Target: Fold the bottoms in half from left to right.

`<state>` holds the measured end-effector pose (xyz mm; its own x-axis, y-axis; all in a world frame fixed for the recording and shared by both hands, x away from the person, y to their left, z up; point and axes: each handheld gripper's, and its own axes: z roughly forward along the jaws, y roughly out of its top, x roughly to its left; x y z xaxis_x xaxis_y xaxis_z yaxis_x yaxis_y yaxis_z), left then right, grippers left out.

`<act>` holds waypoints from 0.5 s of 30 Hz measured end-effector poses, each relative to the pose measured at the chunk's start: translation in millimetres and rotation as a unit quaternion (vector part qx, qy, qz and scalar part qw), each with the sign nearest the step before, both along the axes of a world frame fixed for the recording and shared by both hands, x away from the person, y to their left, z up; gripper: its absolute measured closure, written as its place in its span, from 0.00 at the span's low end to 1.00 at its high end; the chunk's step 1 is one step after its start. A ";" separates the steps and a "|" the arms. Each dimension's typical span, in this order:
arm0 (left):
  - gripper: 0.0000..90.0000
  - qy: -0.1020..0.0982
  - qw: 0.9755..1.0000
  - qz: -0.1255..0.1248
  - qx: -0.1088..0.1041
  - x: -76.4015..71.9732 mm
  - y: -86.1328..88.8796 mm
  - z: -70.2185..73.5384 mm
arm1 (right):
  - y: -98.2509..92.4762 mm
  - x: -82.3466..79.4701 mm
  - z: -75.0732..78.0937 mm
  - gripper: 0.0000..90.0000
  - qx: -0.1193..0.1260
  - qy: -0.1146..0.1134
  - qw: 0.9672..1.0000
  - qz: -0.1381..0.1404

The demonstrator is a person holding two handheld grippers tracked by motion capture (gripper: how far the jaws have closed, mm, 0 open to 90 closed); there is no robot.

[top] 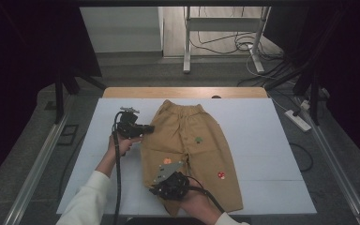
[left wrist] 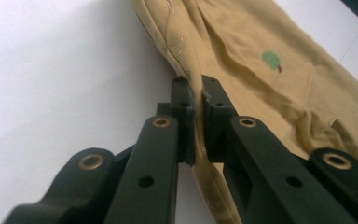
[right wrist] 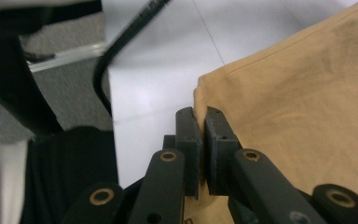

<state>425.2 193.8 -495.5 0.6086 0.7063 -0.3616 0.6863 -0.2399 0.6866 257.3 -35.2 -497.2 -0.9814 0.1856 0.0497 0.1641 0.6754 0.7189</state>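
Note:
A pair of small tan trousers [top: 187,140] lies flat on the white table [top: 258,136], waistband at the far side, with small tree and mushroom patches. My left gripper [top: 143,129] is at the trousers' left side seam, shut on a fold of the fabric. In the left gripper view the tan trousers [left wrist: 242,46] run up between the black jaws of the left gripper [left wrist: 196,100]. My right gripper [top: 161,185] sits at the near left leg hem. In the right gripper view the right gripper [right wrist: 200,116] pinches the hem corner of the trousers [right wrist: 298,107].
The white table ends at a wooden strip [top: 183,92] at the far side. Metal rails [top: 42,154] run along both sides of the table. A power strip [top: 298,120] and cables lie on the floor at the right. A table frame [top: 222,33] stands beyond.

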 end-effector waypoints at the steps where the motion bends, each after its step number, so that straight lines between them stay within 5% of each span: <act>1: 0.94 -0.002 1.000 0.002 -0.004 -1.4 2.4 3.0 | 1.1 -1.5 3.4 0.95 0.010 0.000 1.000 0.005; 6: 0.94 0.005 1.000 0.007 -0.009 -3.5 7.7 4.4 | 2.8 -5.4 13.5 0.95 0.025 -0.010 1.000 0.012; 15: 0.94 0.010 1.000 0.013 -0.013 -3.2 11.4 1.9 | 0.1 -1.0 4.5 0.95 0.012 -0.001 1.000 0.006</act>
<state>422.1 205.1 -493.6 0.5828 0.7113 -0.3928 0.7062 -0.2042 0.6780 256.3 -35.1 -492.8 -0.9836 0.1732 0.0512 0.1544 0.6593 0.7358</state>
